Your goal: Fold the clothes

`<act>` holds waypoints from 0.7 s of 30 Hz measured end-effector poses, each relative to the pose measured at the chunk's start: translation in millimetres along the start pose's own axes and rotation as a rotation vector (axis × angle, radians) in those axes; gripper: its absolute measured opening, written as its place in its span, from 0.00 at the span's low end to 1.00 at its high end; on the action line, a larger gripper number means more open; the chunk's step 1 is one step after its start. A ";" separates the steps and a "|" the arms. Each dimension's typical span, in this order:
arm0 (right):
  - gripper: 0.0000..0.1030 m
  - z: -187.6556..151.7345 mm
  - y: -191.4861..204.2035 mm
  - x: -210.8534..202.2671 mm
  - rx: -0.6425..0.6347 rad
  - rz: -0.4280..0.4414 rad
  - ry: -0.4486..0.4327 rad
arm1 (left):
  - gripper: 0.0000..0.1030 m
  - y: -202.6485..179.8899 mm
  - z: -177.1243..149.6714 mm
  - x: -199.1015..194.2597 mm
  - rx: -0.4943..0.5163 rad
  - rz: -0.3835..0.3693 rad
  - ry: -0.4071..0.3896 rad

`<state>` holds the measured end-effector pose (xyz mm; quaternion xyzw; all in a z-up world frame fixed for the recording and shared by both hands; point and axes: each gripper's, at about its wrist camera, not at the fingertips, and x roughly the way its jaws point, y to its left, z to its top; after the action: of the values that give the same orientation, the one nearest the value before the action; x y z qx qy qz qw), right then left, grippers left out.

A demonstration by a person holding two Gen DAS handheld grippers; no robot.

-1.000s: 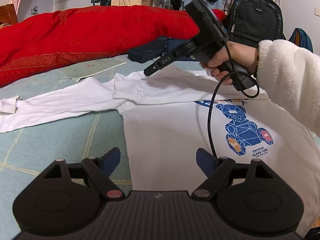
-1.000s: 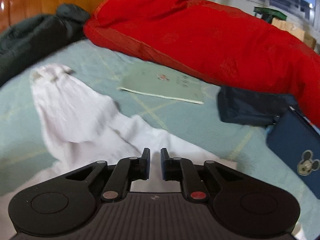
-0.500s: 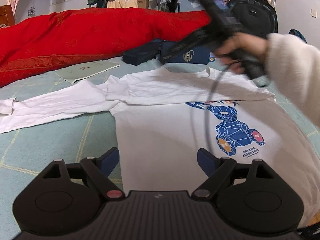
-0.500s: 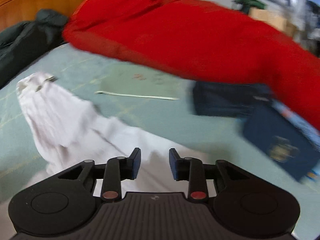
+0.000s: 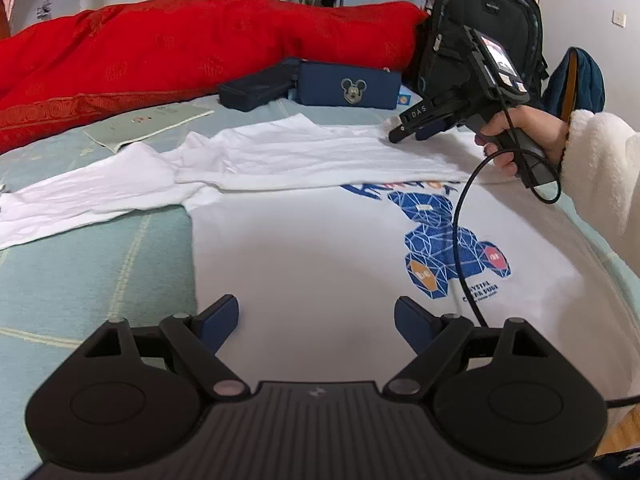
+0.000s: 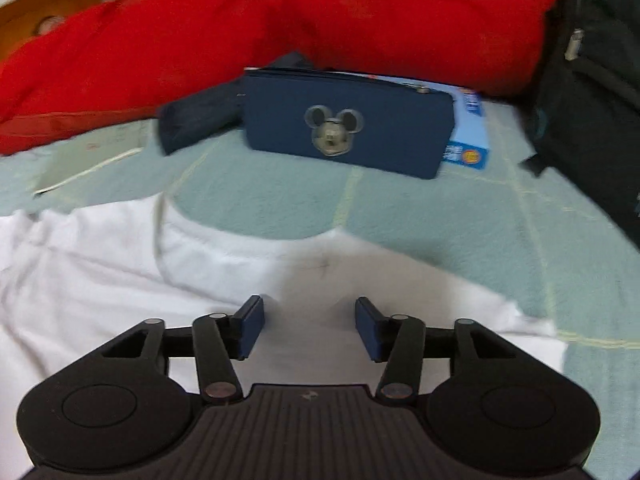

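Observation:
A white long-sleeved shirt (image 5: 304, 248) with a blue bear print (image 5: 444, 240) lies flat on the pale green bed. One sleeve (image 5: 316, 152) is folded across the chest; the other sleeve (image 5: 80, 196) stretches out to the left. My left gripper (image 5: 316, 320) is open and empty, low over the shirt's lower body. My right gripper (image 6: 310, 326) is open and empty over the shirt's upper edge (image 6: 224, 264) near the shoulder. It also shows in the left wrist view (image 5: 412, 130), tips at the far right of the folded sleeve.
A red quilt (image 5: 192, 48) runs along the back. A navy Mickey pouch (image 6: 348, 128), a dark case (image 6: 196, 116), a blue box (image 6: 468, 136) and a pale booklet (image 5: 148, 124) lie beyond the shirt. A black backpack (image 5: 480, 28) stands at the right.
My right gripper opened, letting go of the sleeve, and swung right to the shirt's far shoulder edge. The left gripper stayed open and barely moved.

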<state>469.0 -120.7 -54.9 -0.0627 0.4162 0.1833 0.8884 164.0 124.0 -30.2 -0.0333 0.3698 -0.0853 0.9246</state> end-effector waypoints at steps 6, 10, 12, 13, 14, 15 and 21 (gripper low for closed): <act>0.80 -12.5 24.5 -65.8 -0.080 0.141 -0.077 | 0.83 50.4 11.6 -11.1 -0.074 0.062 -0.009; 0.88 -36.6 51.0 -110.7 -0.152 0.239 -0.145 | 0.83 105.3 13.0 -10.9 -0.189 0.129 -0.017; 0.89 -49.7 64.8 -129.6 -0.187 0.282 -0.179 | 0.82 133.3 11.6 -9.8 -0.248 0.195 -0.015; 0.89 -56.1 70.9 -136.0 -0.199 0.307 -0.194 | 0.82 145.6 10.1 -10.5 -0.262 0.245 -0.023; 0.90 -61.9 76.5 -141.1 -0.210 0.330 -0.204 | 0.82 156.2 8.5 -12.7 -0.266 0.291 -0.037; 0.90 -66.7 81.3 -144.2 -0.217 0.350 -0.208 | 0.82 167.2 8.2 -14.5 -0.268 0.331 -0.042; 0.90 -75.4 94.9 -152.4 -0.230 0.385 -0.224 | 0.80 221.0 10.9 -15.4 -0.179 0.616 -0.057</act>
<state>289.8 -94.6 16.6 -0.0621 0.2957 0.4009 0.8648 190.0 344.1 -39.4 -0.0034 0.3426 0.2326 0.9102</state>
